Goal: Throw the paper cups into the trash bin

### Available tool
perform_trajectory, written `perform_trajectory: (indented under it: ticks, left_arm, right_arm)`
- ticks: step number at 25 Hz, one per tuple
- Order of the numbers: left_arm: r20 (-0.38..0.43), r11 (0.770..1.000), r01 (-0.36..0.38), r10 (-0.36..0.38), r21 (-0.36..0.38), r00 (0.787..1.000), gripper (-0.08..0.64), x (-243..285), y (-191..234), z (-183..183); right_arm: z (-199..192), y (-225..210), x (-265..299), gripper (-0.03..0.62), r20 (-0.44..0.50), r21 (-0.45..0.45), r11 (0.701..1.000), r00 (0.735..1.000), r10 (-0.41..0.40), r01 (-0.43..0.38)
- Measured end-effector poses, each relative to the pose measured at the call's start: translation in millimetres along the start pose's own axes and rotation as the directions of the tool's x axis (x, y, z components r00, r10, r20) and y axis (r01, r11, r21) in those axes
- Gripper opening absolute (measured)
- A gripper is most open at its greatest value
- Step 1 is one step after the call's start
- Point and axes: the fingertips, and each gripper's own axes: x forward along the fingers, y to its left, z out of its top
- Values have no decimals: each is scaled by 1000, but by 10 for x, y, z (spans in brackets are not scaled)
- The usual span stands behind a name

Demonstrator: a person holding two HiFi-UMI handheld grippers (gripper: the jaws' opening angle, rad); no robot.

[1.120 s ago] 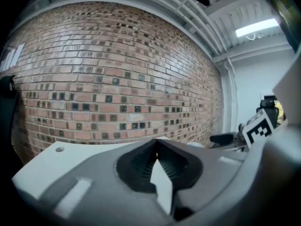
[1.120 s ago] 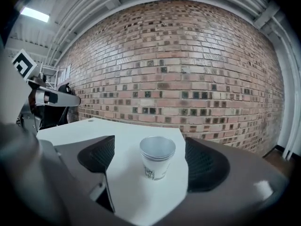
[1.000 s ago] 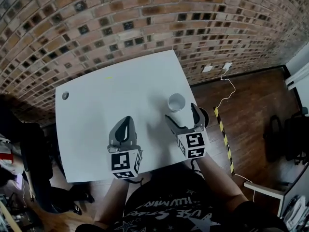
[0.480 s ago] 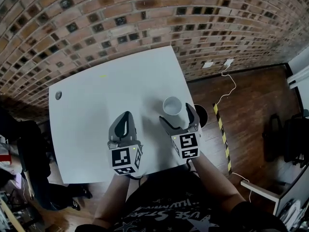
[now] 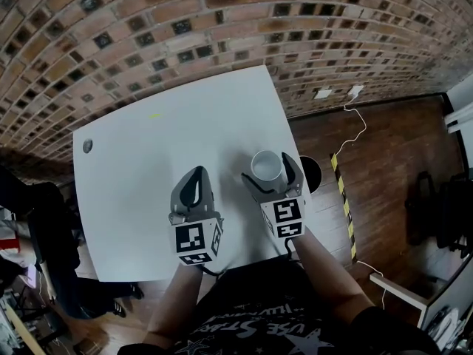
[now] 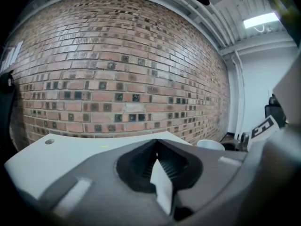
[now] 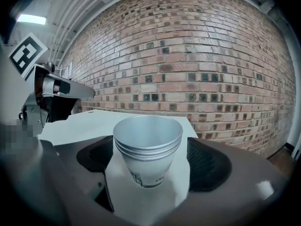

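Observation:
A stack of nested white paper cups (image 5: 267,165) stands upright on the white table (image 5: 148,161) near its right edge. In the right gripper view the cups (image 7: 148,147) show faint print low on the side. My right gripper (image 5: 268,171) is open, one jaw on each side of the cups, with small gaps showing between the pads (image 7: 207,164) and the cup wall. My left gripper (image 5: 196,180) is shut and holds nothing, hovering over the table left of the cups. A black round bin (image 5: 311,174) stands on the floor just past the table's right edge.
A brick wall (image 5: 222,28) runs behind the table. A small round hole (image 5: 88,146) marks the table's far left corner. A white cable (image 5: 347,135) and a yellow-black floor strip (image 5: 342,198) lie on the wooden floor at the right. Dark chairs (image 5: 44,235) stand at the left.
My right gripper has moved forward until the cups sit between its open jaws. The left gripper has stayed shut and hardly shifted.

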Motion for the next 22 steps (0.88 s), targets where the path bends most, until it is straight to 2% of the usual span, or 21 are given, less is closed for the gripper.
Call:
perform_trajectory:
  ticks: [12,20,22]
  left_arm:
    - [-13,1000,-21,21,-4,1000,5,62,74,-6]
    - [-6,1000,-13,13,23,1000,5,91,90,23]
    - [-7,1000,-15,15,20,1000,5,91,98,21]
  right_arm:
    - [73,21,197,479,23,-20,999,999,31,-30]
    - [161,60,261,476,54,-79,996,998,37,-33]
    - [159,58,262,449,52,-82,996,998,32,-28]
